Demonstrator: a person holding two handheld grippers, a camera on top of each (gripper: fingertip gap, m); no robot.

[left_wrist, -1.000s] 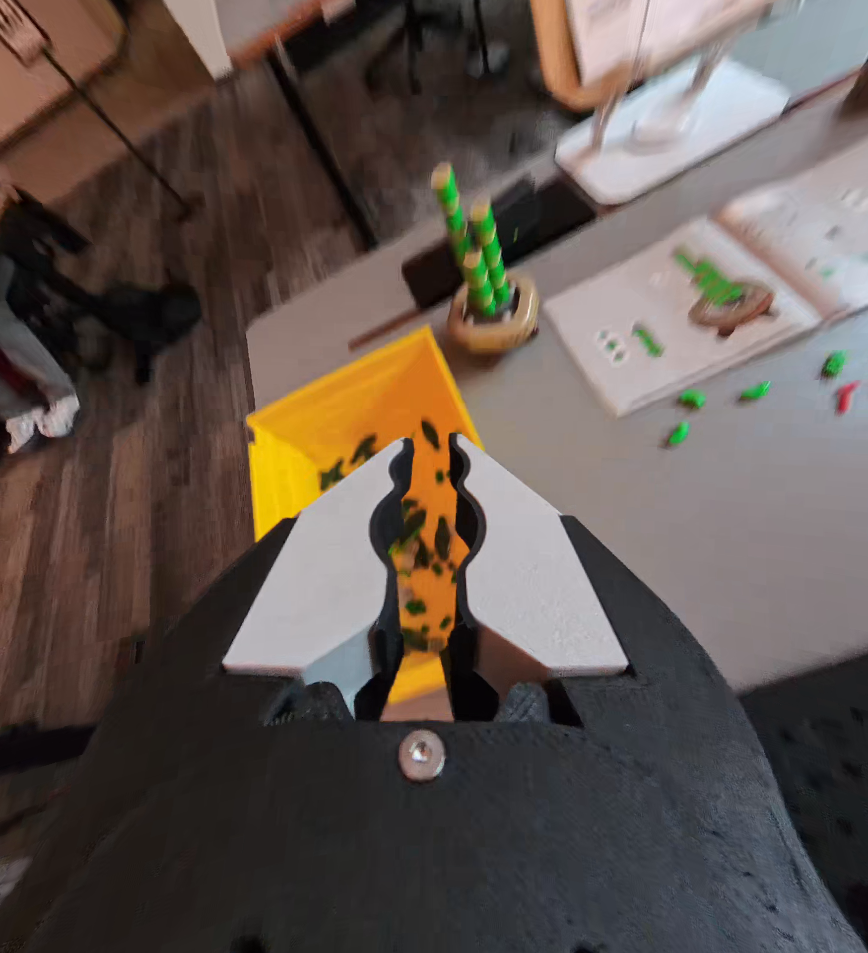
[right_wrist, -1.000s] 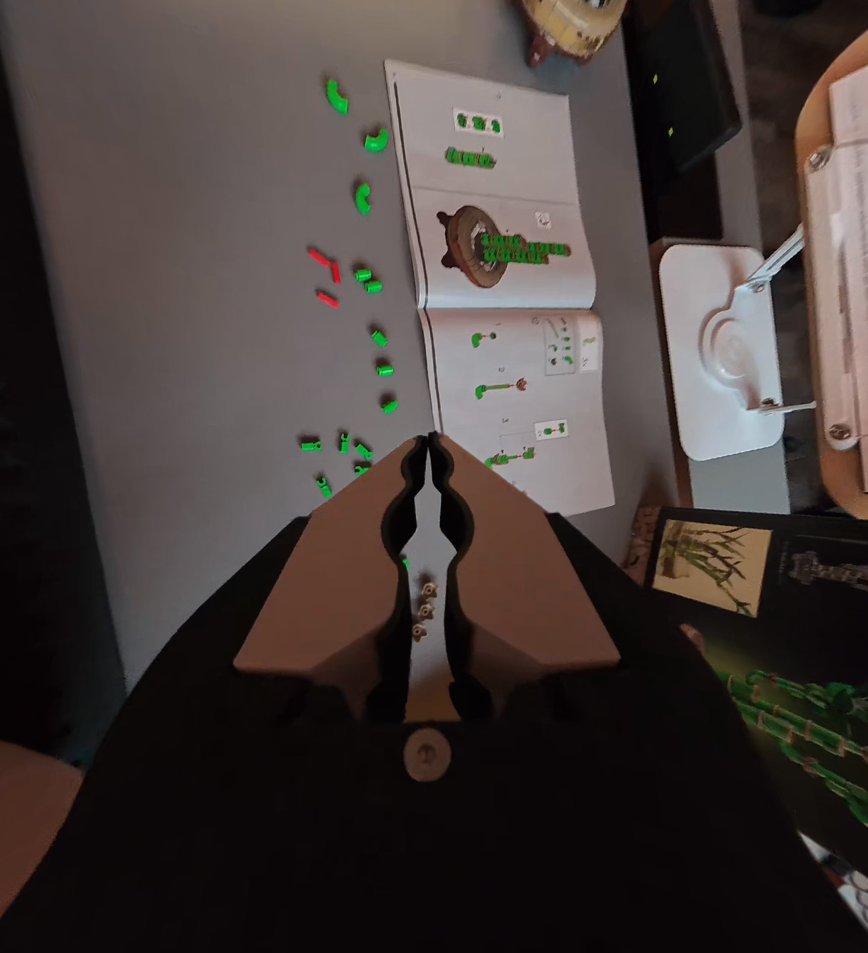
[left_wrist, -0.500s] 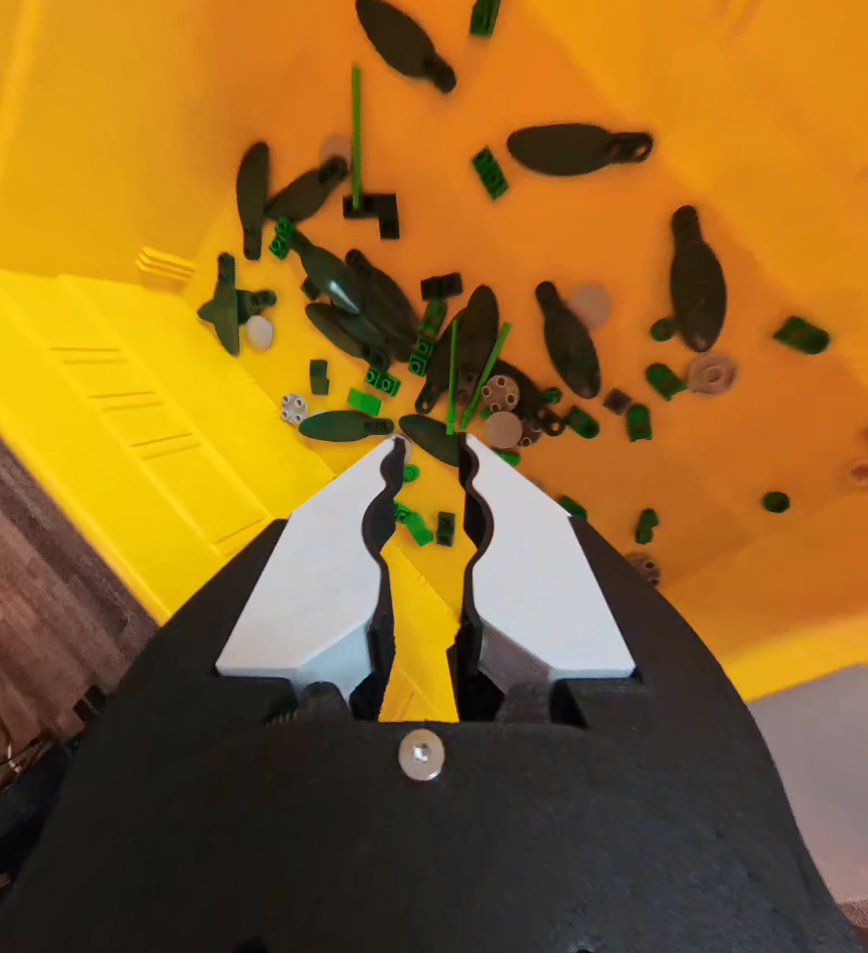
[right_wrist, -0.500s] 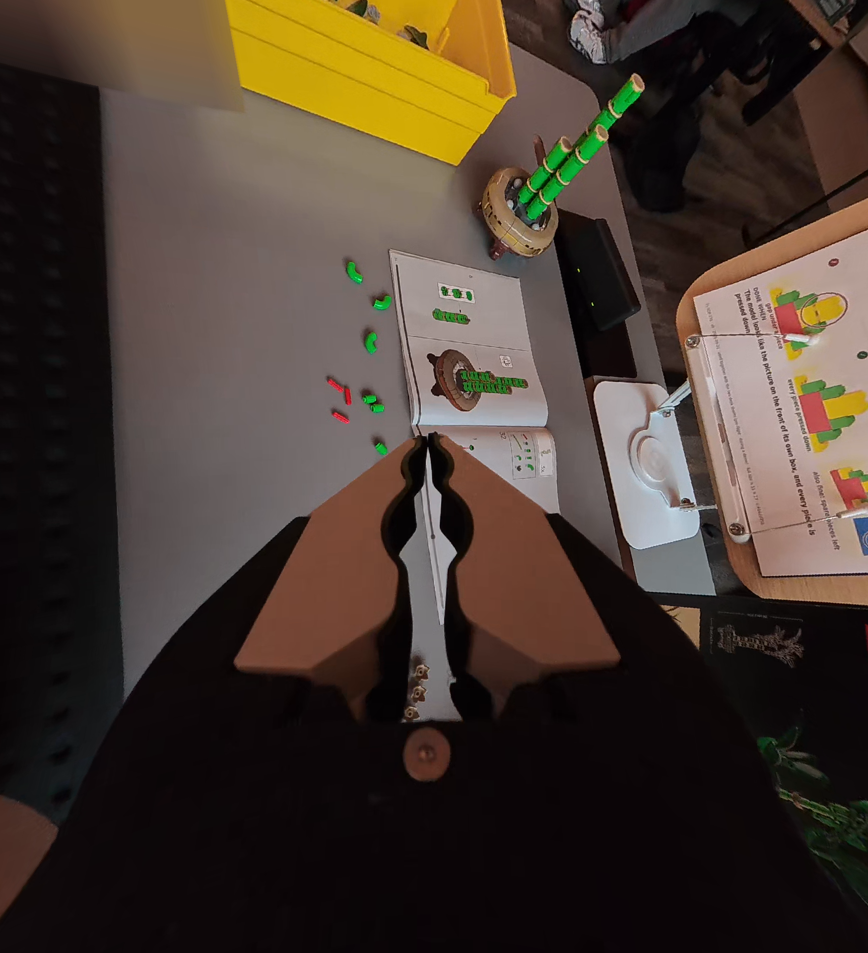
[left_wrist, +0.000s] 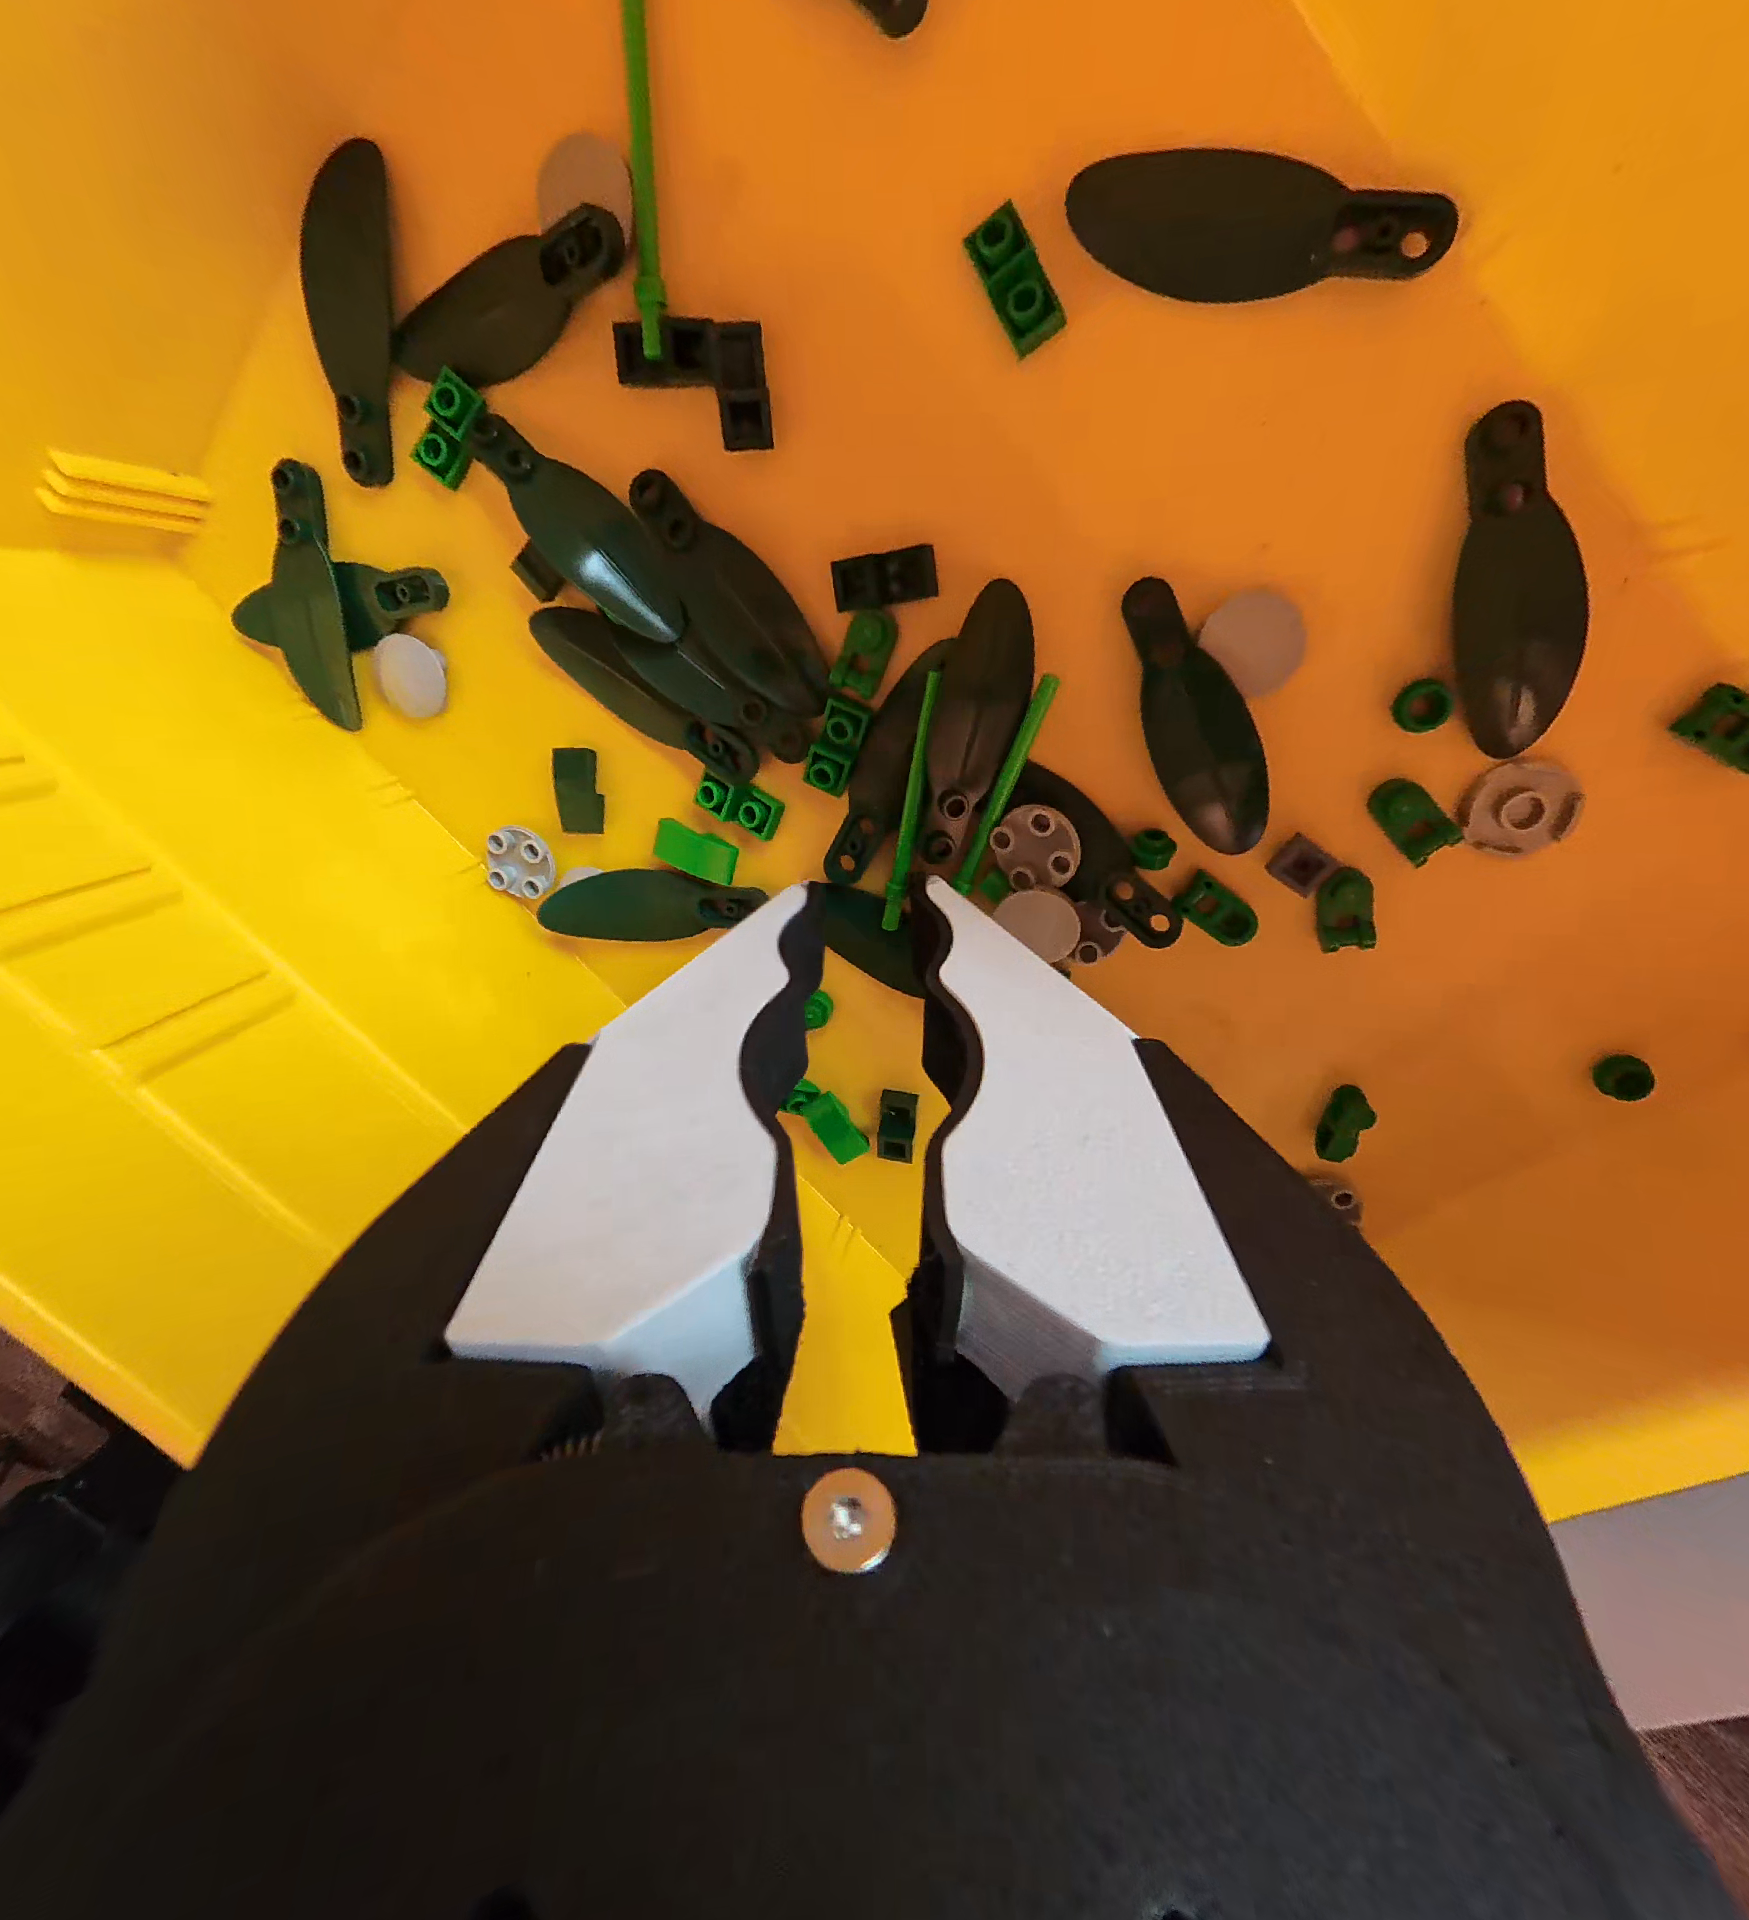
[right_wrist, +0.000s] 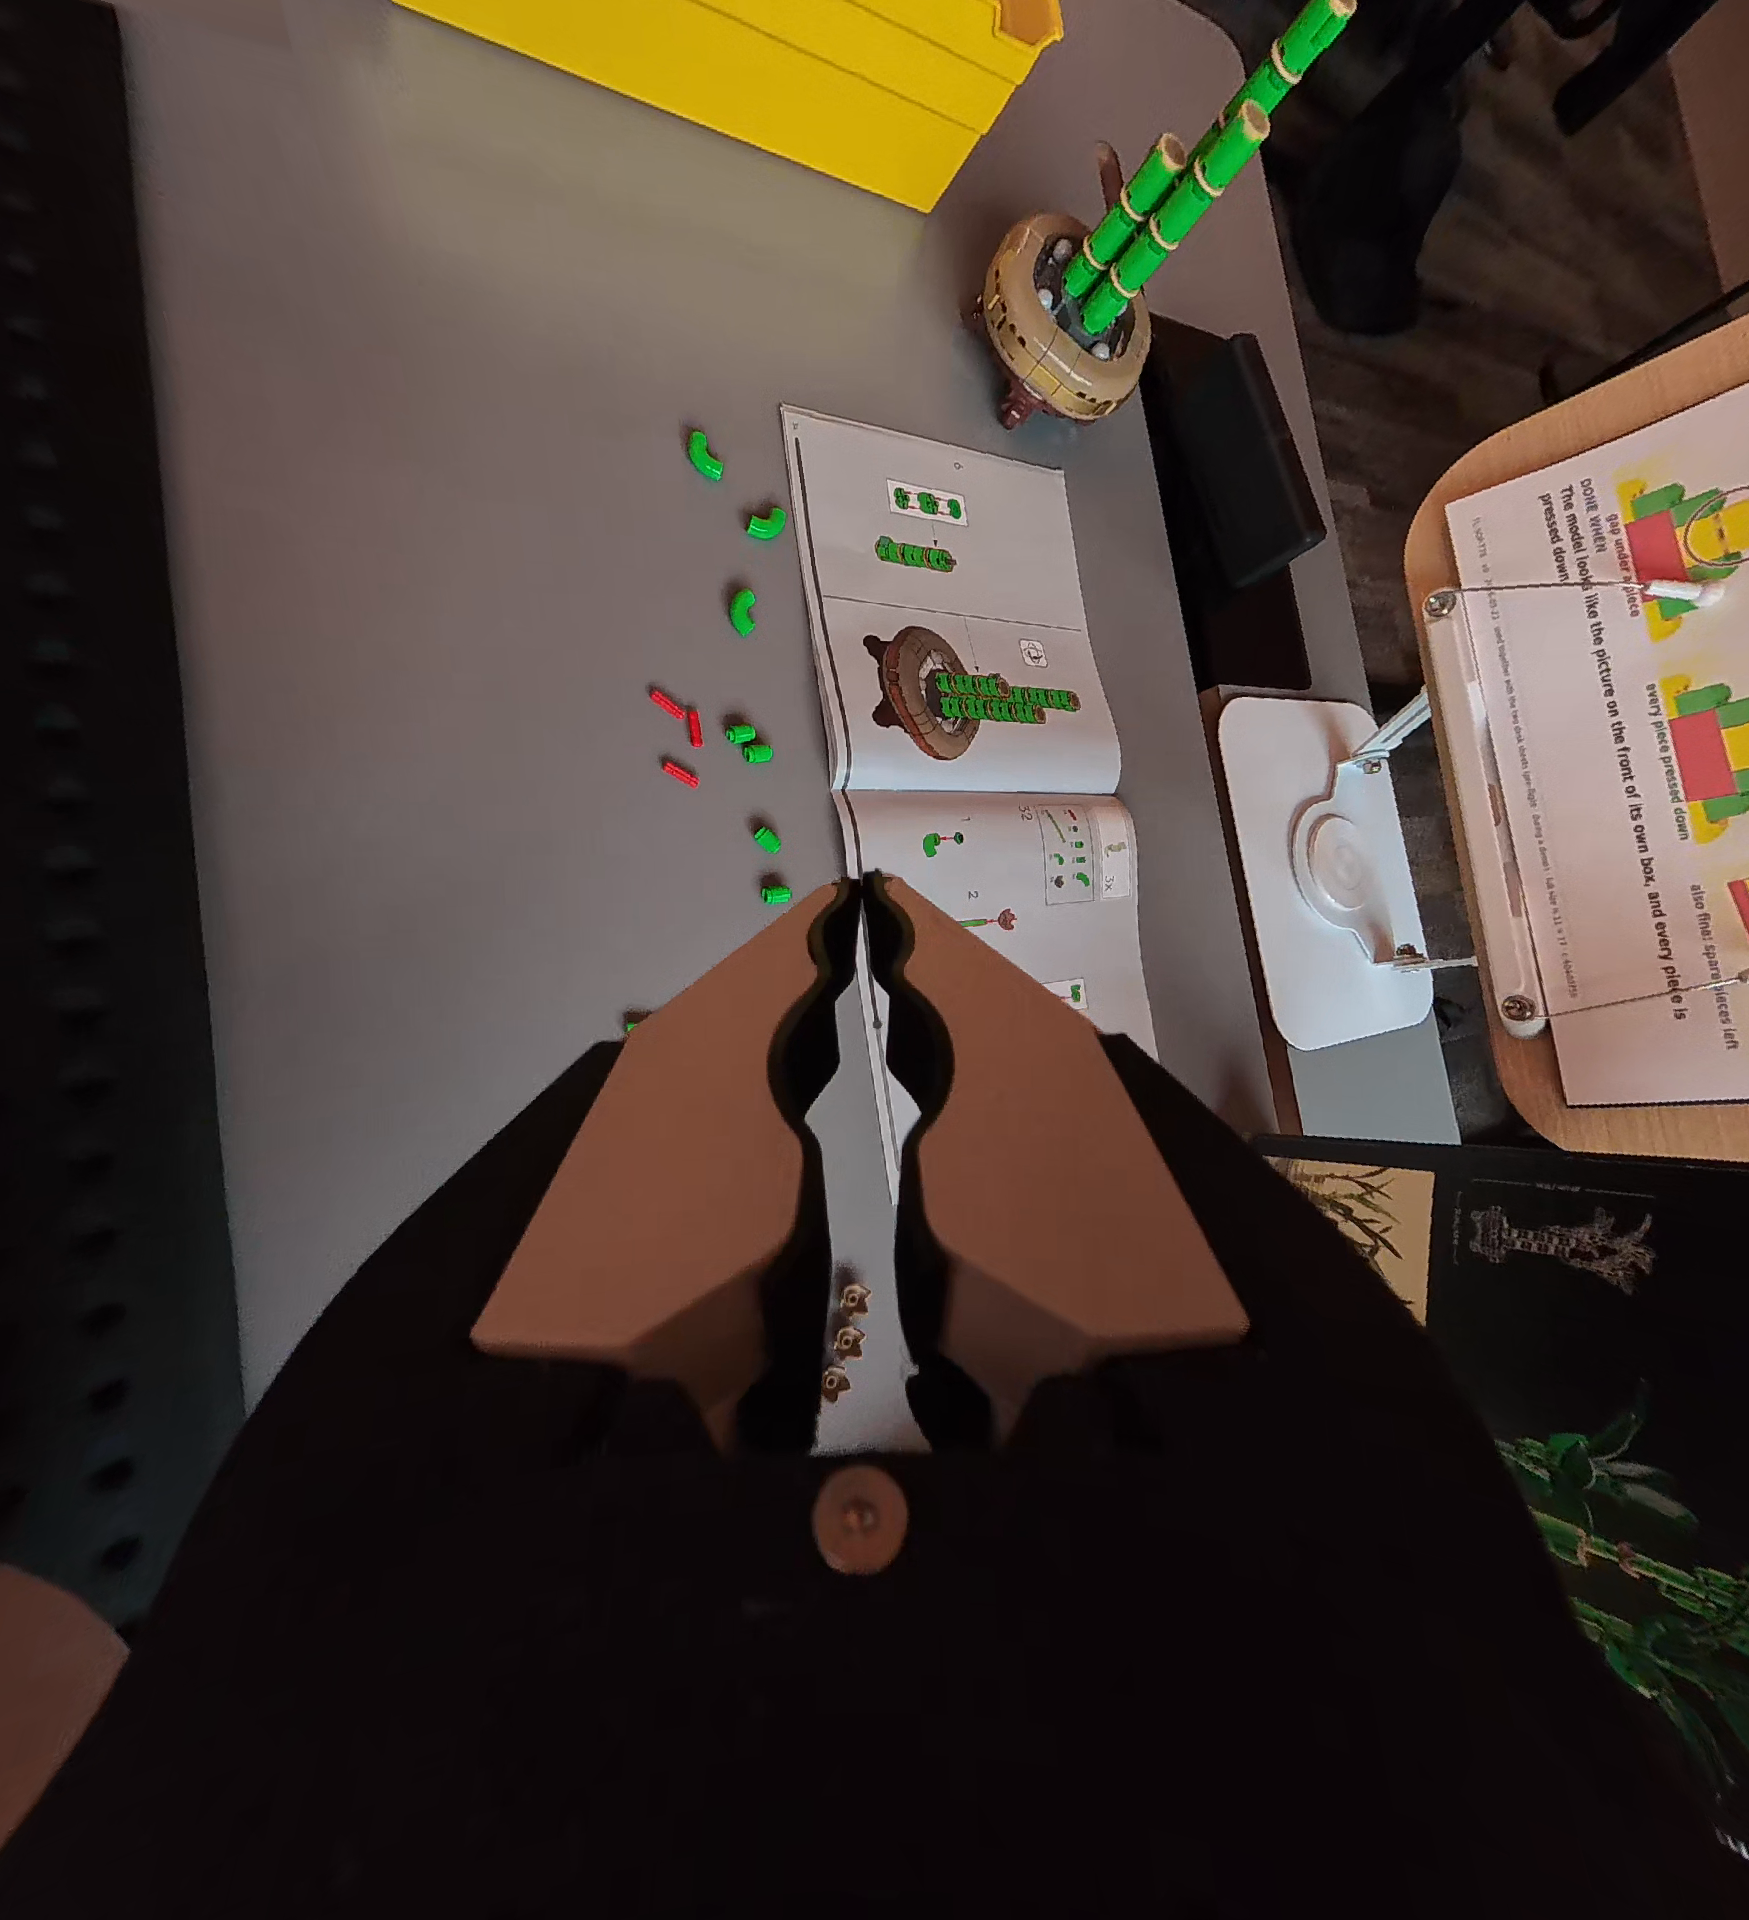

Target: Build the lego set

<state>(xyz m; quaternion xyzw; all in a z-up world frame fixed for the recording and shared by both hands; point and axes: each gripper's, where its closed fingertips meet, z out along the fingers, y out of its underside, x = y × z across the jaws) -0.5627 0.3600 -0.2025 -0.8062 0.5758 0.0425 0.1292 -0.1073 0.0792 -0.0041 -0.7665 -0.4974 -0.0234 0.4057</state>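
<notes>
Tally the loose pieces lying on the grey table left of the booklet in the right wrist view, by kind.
Curved green pieces: 3
Short green pieces: 4
Red pins: 3
Small tan pieces: 3
Total: 13, not counting a green sliver half hidden by the right tongs.

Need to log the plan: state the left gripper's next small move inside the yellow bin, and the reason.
Probably ease the left gripper slightly forward and down, then close on the thin green rod. Its jaws are open, holding nothing, and the rod's near end lies just ahead of the gap, atop dark green leaves in the yellow bin.
</notes>
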